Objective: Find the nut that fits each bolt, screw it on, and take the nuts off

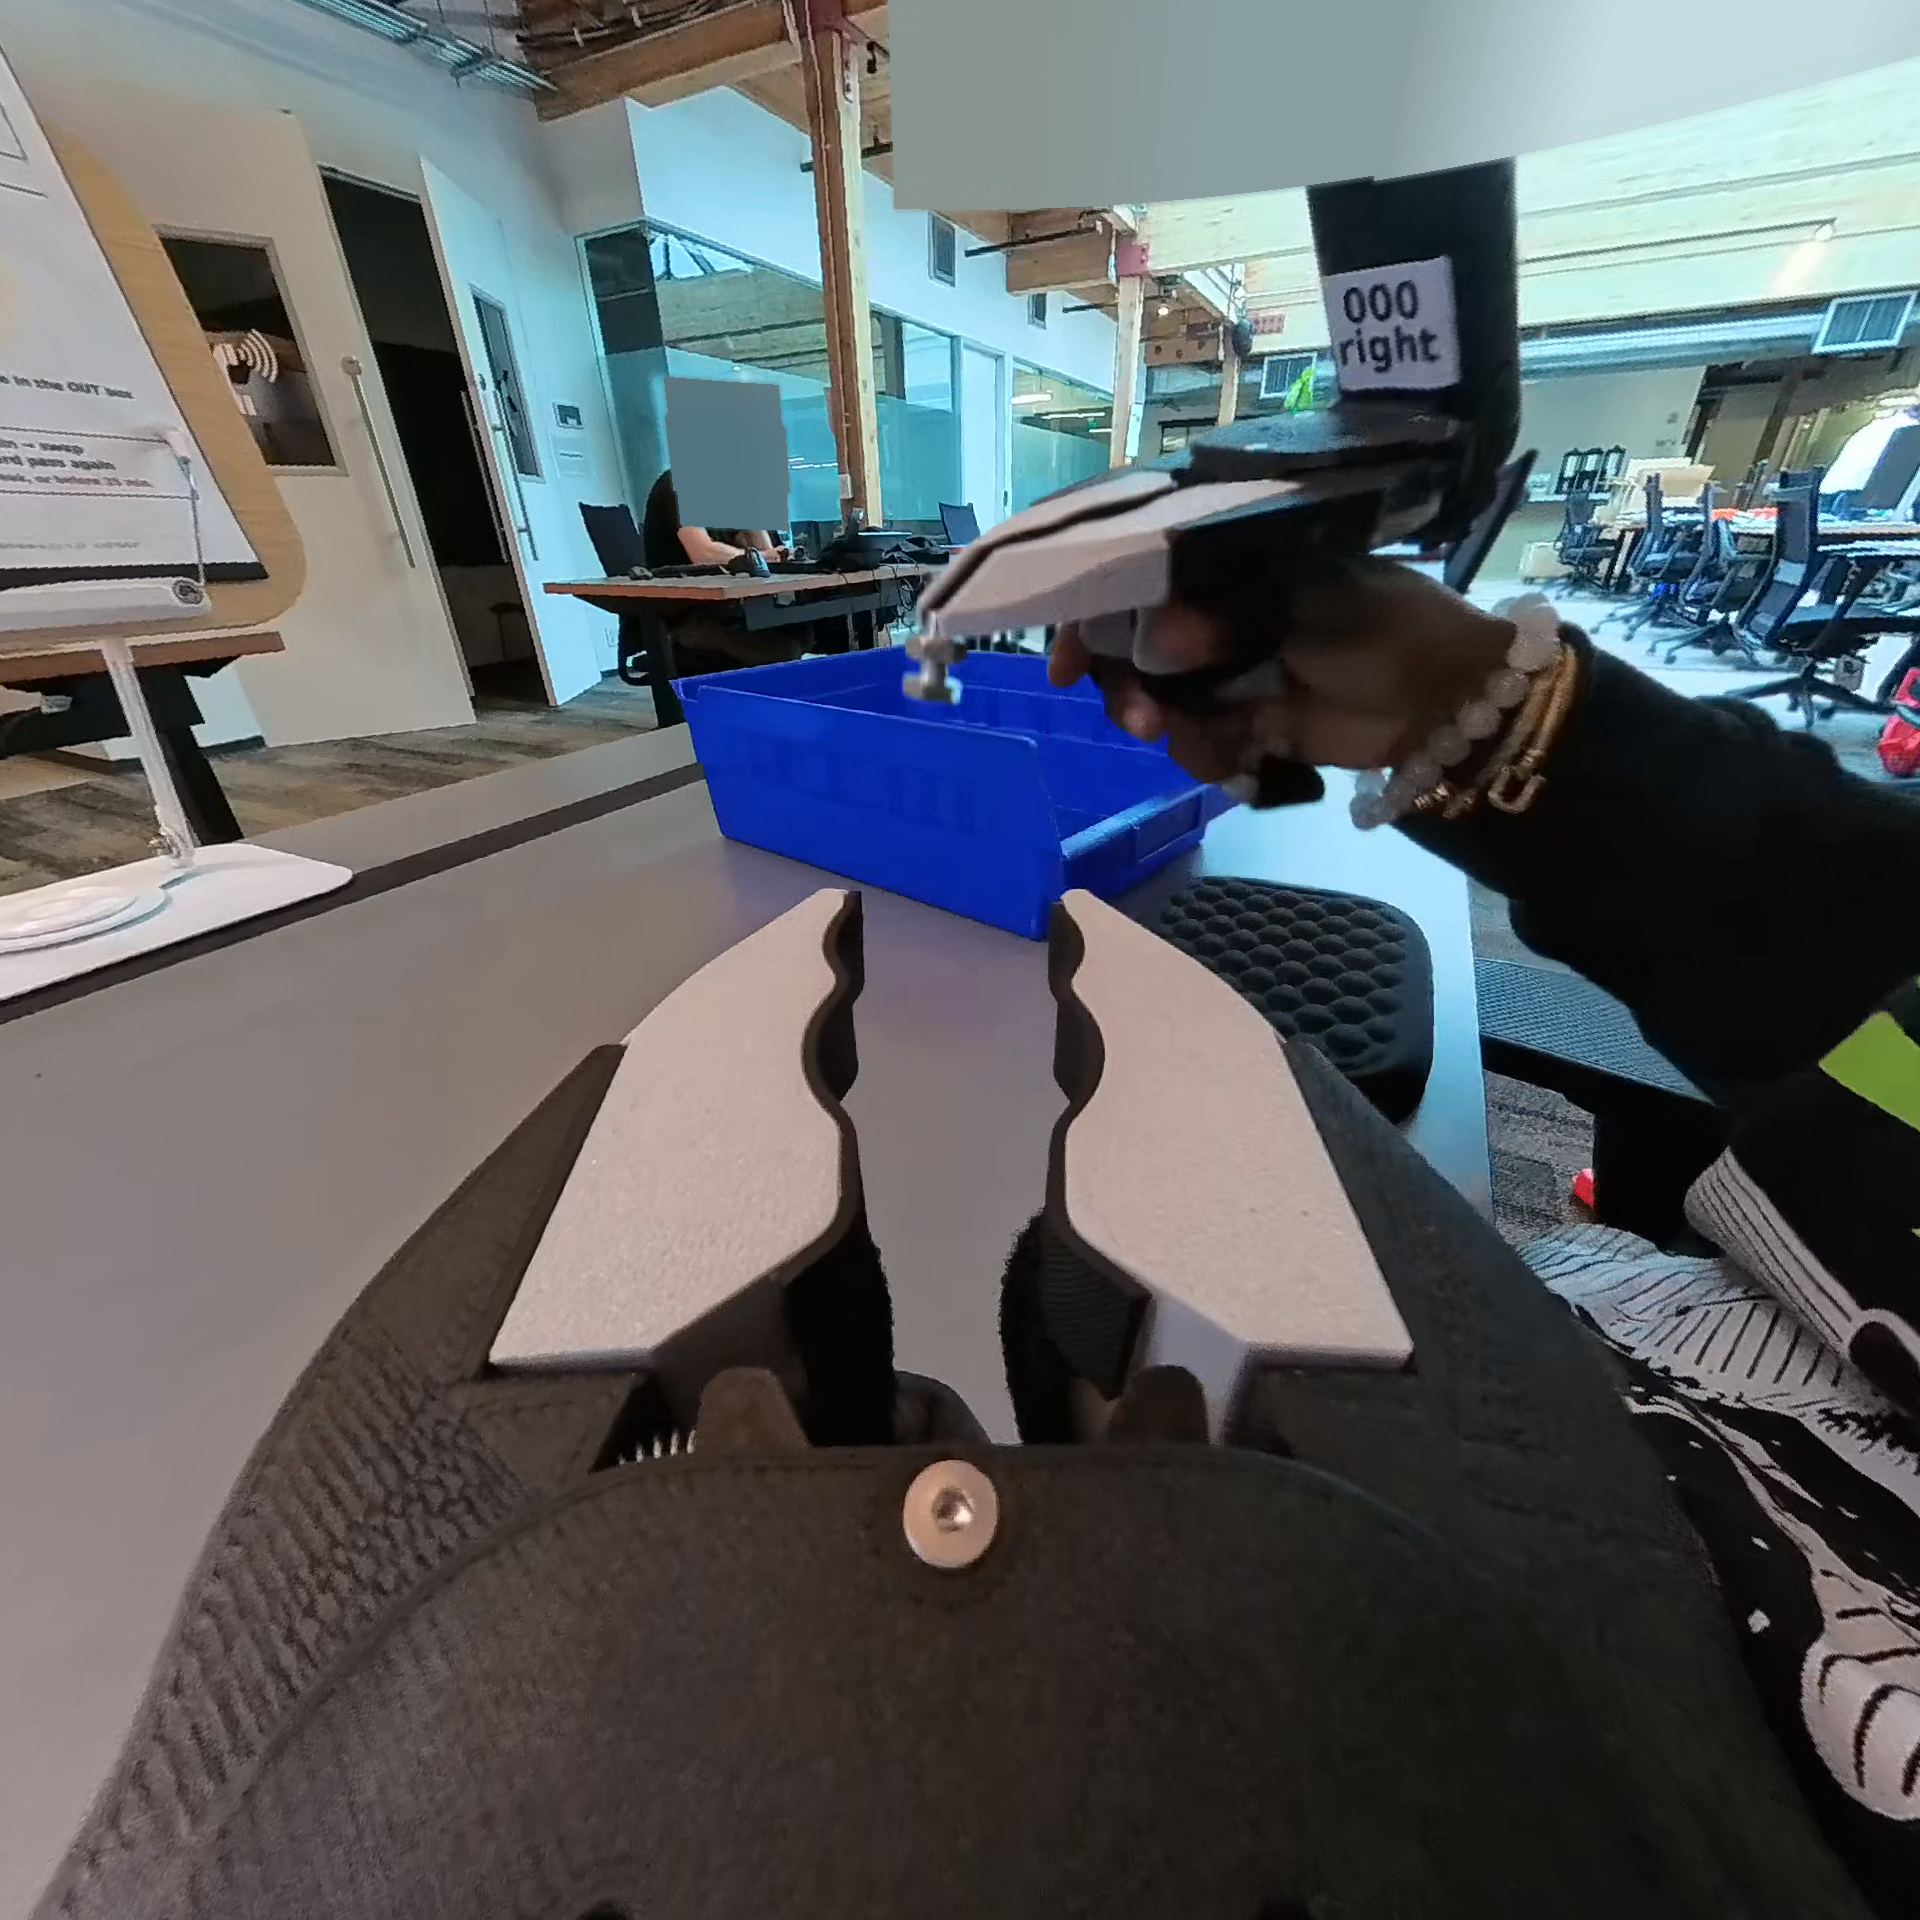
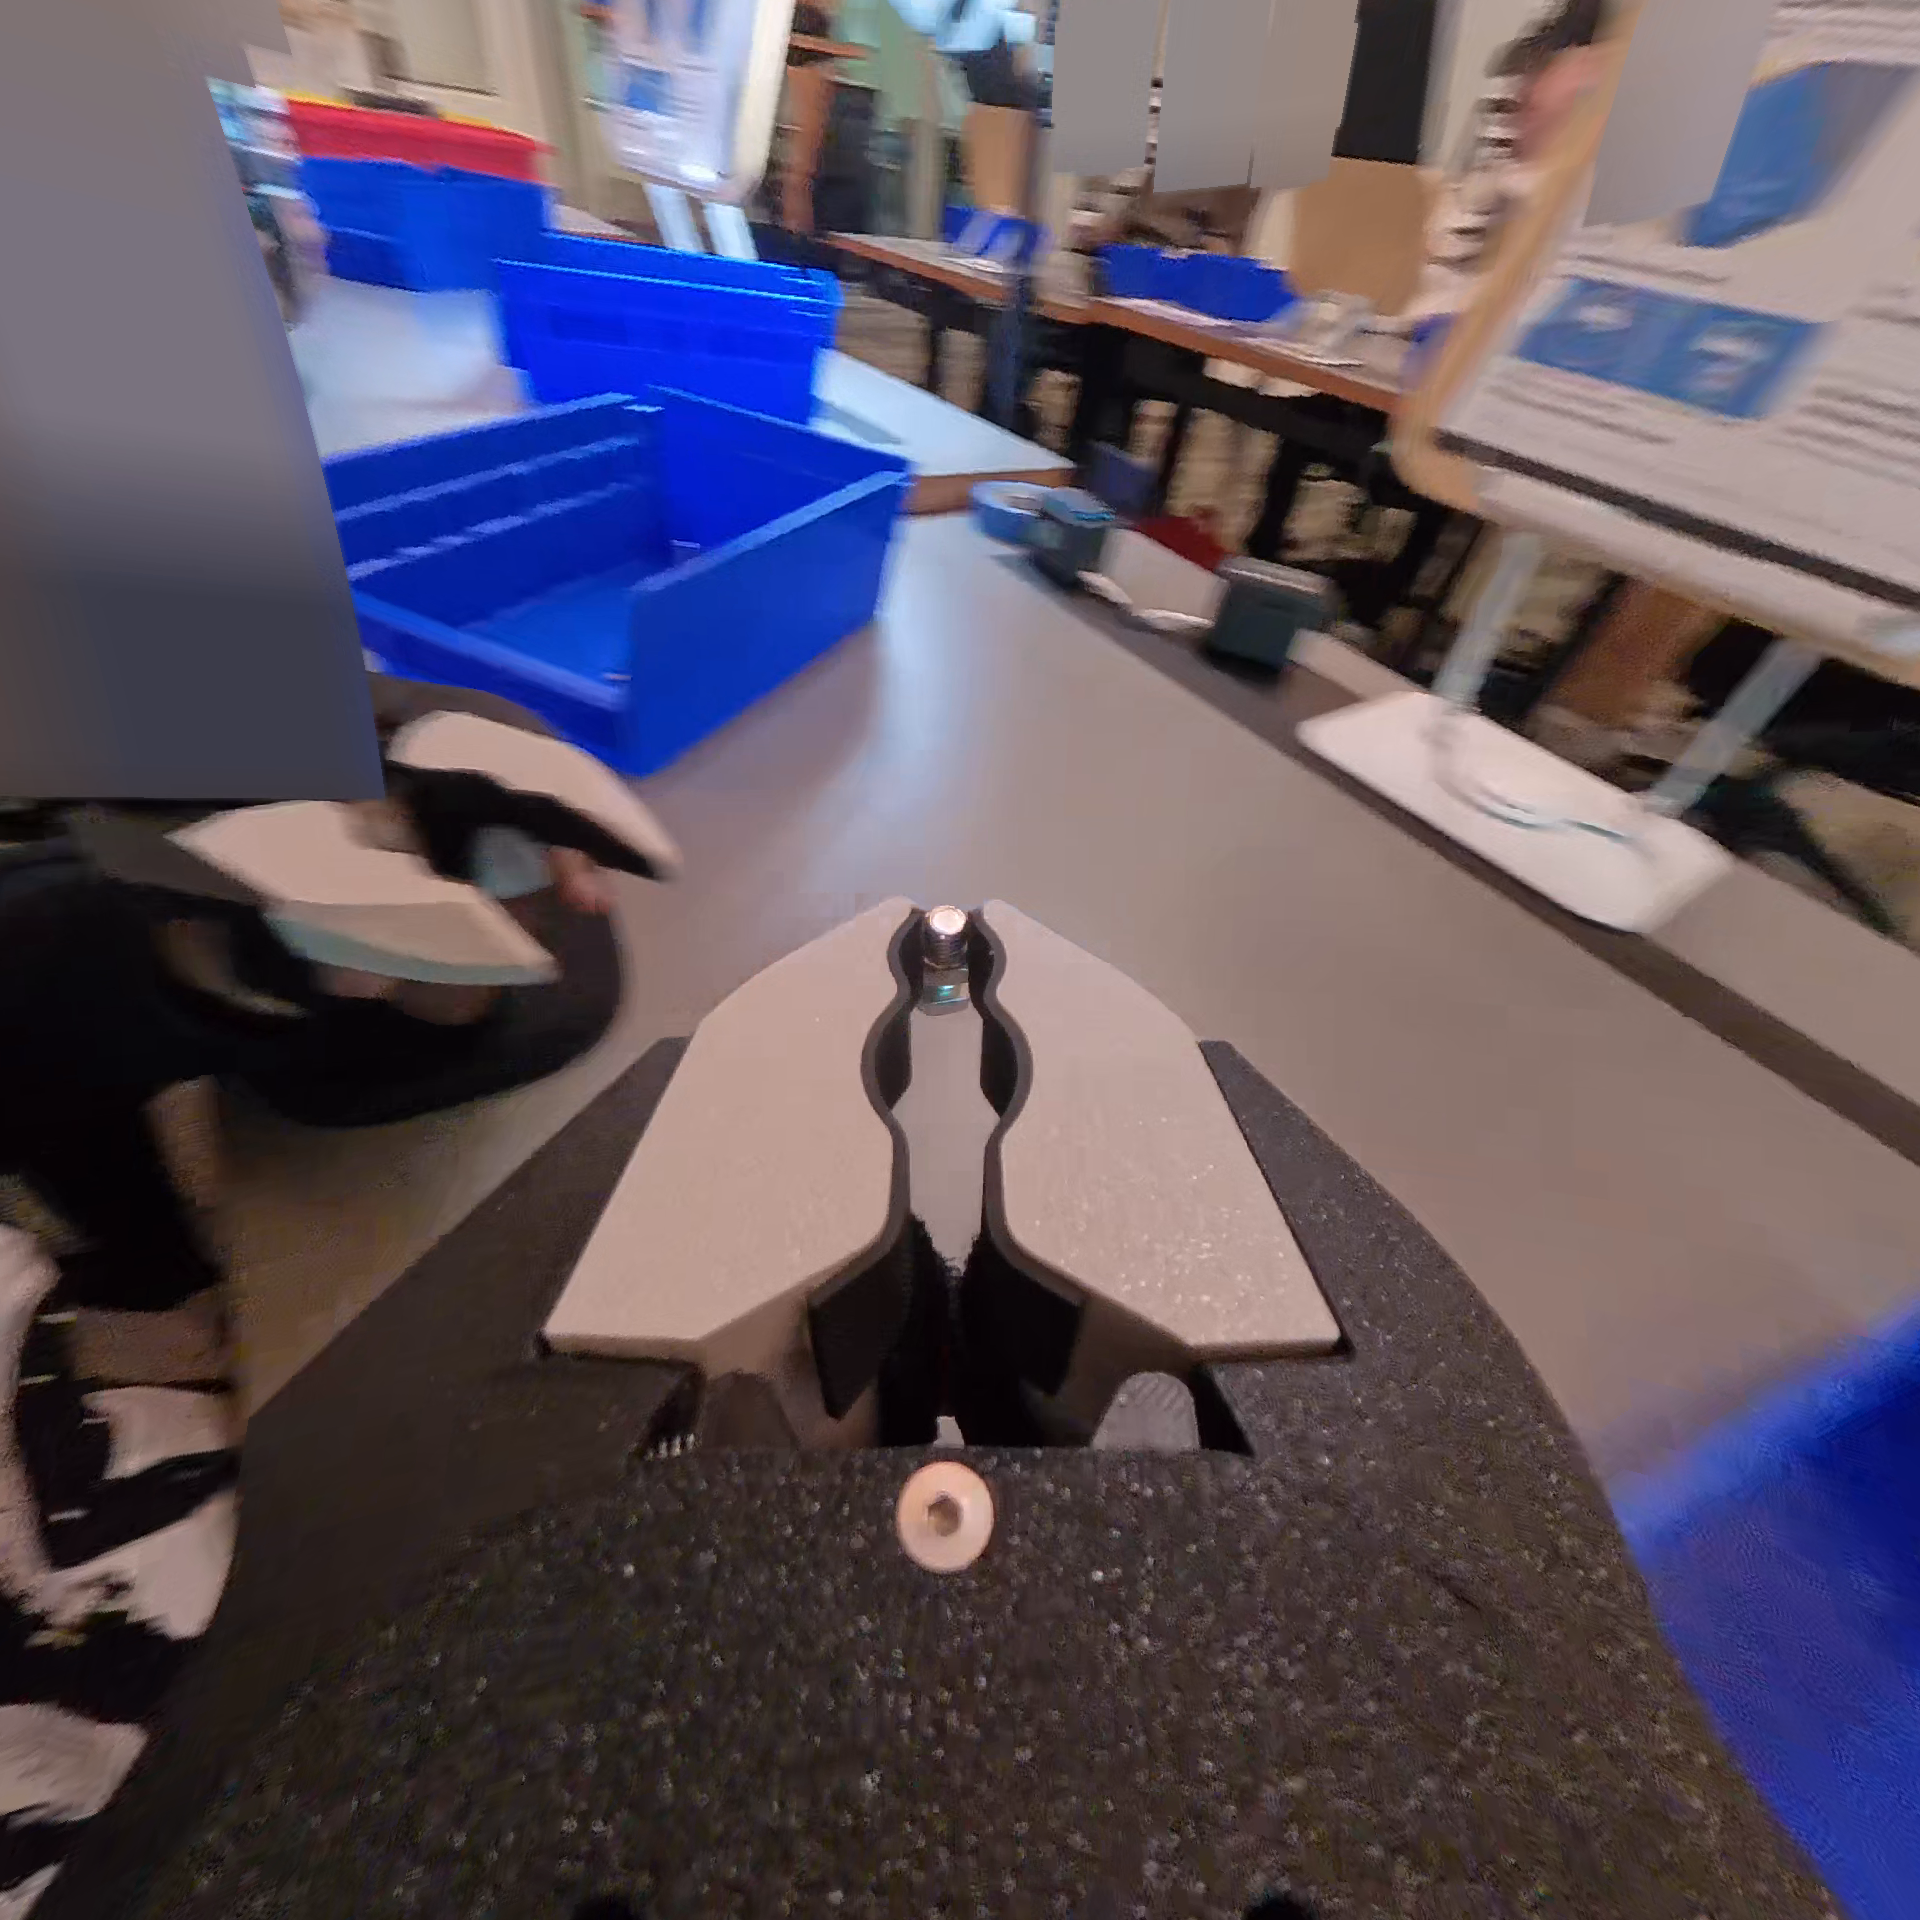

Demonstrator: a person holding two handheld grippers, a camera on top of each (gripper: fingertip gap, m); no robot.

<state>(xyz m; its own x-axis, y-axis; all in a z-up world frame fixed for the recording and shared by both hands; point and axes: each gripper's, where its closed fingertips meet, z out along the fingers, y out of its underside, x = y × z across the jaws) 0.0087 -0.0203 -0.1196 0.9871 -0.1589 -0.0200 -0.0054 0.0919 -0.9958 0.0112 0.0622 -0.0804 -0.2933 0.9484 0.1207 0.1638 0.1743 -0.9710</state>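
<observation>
My left gripper (image 1: 956,920) is open and empty, low over the grey table (image 1: 416,1039), in front of the blue bin (image 1: 883,821). My right gripper (image 2: 943,914) is shut on a silver bolt with a nut on it (image 2: 941,966); the threaded end points up between the fingertips. In the left wrist view the right gripper (image 1: 935,613) is held above the blue bin, and the bolt with its nut (image 1: 933,670) hangs down from its tips. In the right wrist view the left gripper (image 2: 582,904) shows blurred at the left, jaws apart.
A white sign stand (image 1: 125,894) is on the table at the left. Its base (image 2: 1507,821) shows at the right in the right wrist view. More blue bins (image 2: 665,322) and small boxes (image 2: 1262,613) stand farther back. A black mesh chair (image 1: 1309,966) is beside the table edge. The gap from one gripper's tips to the other's is roughly 9 centimeters.
</observation>
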